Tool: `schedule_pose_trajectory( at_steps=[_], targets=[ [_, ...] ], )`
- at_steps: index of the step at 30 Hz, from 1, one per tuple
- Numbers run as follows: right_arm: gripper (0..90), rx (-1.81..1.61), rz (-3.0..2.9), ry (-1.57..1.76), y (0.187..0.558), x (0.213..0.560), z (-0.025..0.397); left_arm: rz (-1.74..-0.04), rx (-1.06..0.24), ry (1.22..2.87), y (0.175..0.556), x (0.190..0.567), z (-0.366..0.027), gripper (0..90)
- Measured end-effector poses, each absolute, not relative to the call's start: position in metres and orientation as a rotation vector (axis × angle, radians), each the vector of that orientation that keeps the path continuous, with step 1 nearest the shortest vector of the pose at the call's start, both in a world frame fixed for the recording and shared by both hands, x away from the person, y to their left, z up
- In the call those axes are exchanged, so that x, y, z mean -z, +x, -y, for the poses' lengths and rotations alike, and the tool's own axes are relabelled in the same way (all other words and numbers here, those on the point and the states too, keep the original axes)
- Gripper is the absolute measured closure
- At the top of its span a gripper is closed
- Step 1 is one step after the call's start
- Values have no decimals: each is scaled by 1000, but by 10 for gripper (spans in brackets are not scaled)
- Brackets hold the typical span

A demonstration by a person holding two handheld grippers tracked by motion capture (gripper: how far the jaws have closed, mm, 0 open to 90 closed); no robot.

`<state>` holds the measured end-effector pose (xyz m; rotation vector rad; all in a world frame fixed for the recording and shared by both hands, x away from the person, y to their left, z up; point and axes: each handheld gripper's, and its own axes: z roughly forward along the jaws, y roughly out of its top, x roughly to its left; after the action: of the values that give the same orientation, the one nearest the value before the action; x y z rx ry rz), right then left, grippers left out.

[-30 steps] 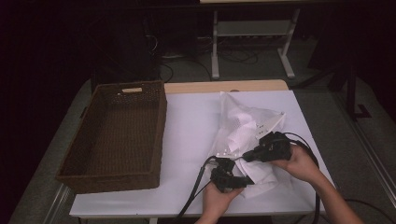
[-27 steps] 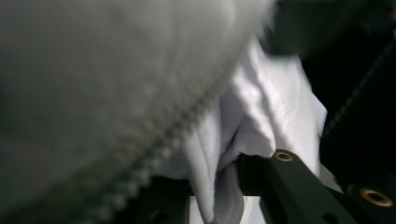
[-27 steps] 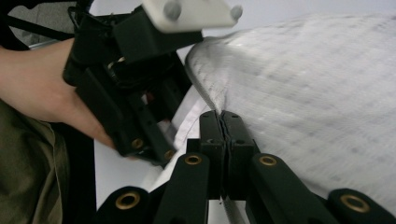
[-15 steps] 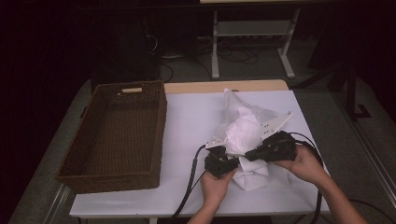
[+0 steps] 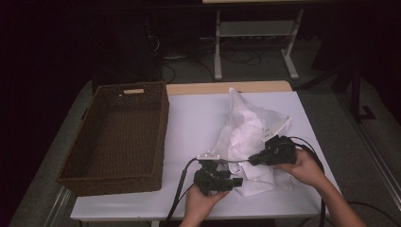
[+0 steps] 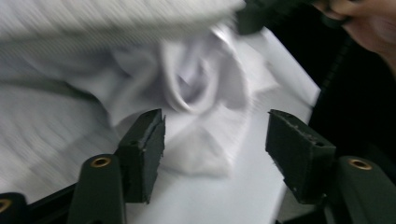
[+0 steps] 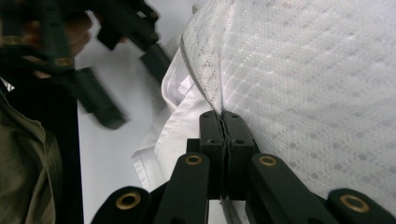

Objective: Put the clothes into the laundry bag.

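A white garment (image 5: 248, 132) lies crumpled on the right half of the white table (image 5: 198, 118). My right gripper (image 5: 254, 159) is shut on a patterned fold of the garment (image 7: 299, 79), its jaws pressed together on the cloth's edge (image 7: 225, 122). My left gripper (image 5: 235, 182) is open near the table's front edge, just left of the garment's lower part. In the left gripper view its jaws stand wide apart (image 6: 212, 140) with the garment (image 6: 187, 88) beyond them, nothing between. The left gripper (image 7: 126, 74) also appears blurred in the right gripper view.
A brown wicker basket (image 5: 118, 137) with nothing in it sits on the left of the table. A metal stand (image 5: 255, 42) and cables lie on the dark floor behind. Black cables (image 5: 177, 189) trail from both grippers over the table's front.
The left gripper has let go of the cloth, opened and dropped back toward the front edge. The right gripper stays shut on the garment, whose raised part has settled slightly.
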<state>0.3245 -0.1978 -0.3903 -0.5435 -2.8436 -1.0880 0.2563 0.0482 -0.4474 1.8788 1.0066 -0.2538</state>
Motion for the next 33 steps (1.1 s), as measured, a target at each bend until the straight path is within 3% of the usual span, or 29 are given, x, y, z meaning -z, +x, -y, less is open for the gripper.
schedule_pose_trajectory(
  at_steps=[4, 7, 13, 15, 17, 22, 30, 33],
  targets=[
    [880, 1073, 2851, -538, 325, 392, 191, -1016, 332, 1916, 259, 453, -20, 309],
    [880, 1064, 2869, -518, 323, 391, 188, -1047, 400, 1909, 271, 463, 4, 327],
    [880, 1123, 2847, -529, 320, 383, 198, -1095, 227, 1864, 286, 470, 11, 776],
    [880, 1135, 2855, -517, 318, 381, 199, -1095, 209, 1820, 287, 465, 6, 866],
    [880, 1145, 2860, -506, 315, 378, 199, -1063, 177, 1800, 287, 455, 1, 883],
    [880, 1167, 2864, -519, 316, 374, 201, -1083, 172, 1812, 294, 452, -10, 857],
    [879, 1092, 2872, -548, 322, 387, 199, -1070, 177, 1905, 272, 449, -29, 545],
    [879, 1091, 2873, -552, 322, 387, 199, -1071, 129, 1926, 262, 445, -44, 476]
  ],
)
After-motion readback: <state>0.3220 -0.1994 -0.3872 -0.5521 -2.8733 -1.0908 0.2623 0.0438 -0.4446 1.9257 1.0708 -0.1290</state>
